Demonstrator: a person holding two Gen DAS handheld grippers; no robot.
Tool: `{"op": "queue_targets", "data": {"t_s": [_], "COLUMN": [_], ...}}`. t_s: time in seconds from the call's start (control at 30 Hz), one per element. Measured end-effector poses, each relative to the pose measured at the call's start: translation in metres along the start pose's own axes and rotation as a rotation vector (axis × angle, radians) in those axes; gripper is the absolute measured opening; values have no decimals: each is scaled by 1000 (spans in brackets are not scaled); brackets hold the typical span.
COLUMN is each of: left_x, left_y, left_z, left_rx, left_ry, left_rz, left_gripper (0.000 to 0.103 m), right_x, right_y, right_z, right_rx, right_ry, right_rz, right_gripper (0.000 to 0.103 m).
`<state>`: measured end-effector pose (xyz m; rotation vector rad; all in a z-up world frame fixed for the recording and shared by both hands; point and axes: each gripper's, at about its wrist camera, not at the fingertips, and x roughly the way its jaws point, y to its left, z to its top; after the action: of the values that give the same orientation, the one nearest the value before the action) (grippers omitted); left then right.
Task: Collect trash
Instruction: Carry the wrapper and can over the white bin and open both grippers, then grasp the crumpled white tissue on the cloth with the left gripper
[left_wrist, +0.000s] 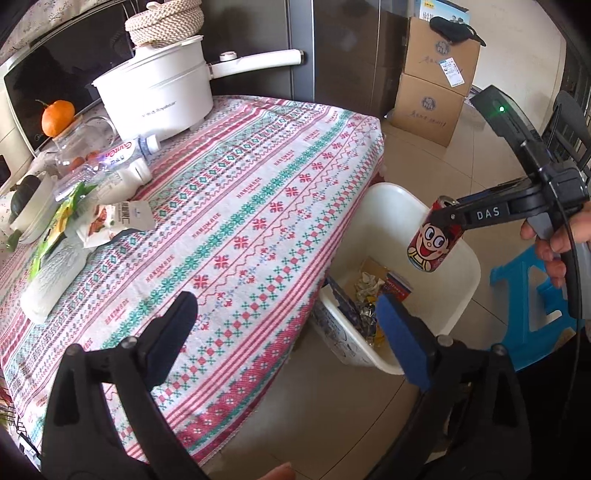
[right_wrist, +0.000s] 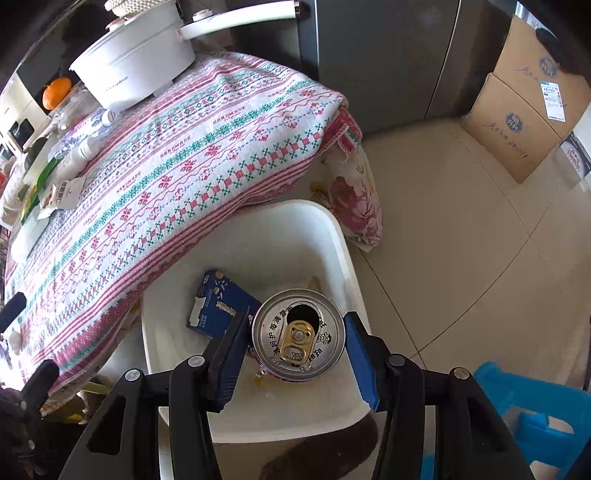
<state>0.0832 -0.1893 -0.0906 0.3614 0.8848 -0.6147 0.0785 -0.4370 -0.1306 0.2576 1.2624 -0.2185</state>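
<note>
Beige tiled floor, patterned tablecloth over table, stacked cardboard boxes, blue plastic stool, daylight

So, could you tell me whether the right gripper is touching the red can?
Touching: in the left wrist view, the right gripper clamps the red can near its top, holding it above the white bin.

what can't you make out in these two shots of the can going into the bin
- Bin floor: in the right wrist view the can and right gripper cover part of it.
- Can's side print: right wrist view shows only its lid.
- Trash pile on the table: small and overlapping, labels unreadable.
- Left gripper: open, holding nothing.
</note>
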Motion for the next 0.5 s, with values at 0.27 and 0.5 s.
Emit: {"op": "queue_targets", "data": {"t_s": [0.27,0.5], "left_x": [-17,-29], "left_y": [21,44], "left_z": [-11,-21], "left_rx": [8,-26], "left_ry": [-6,-1], "left_rz": [38,58], "left_gripper": [98,98], "right_x": [14,4], "right_y": [21,32], "right_z": [2,8], "right_rx": [-40,-29], "right_ry": [30,25], "right_rz": [-26,-17], "right_gripper": [53,62]}}
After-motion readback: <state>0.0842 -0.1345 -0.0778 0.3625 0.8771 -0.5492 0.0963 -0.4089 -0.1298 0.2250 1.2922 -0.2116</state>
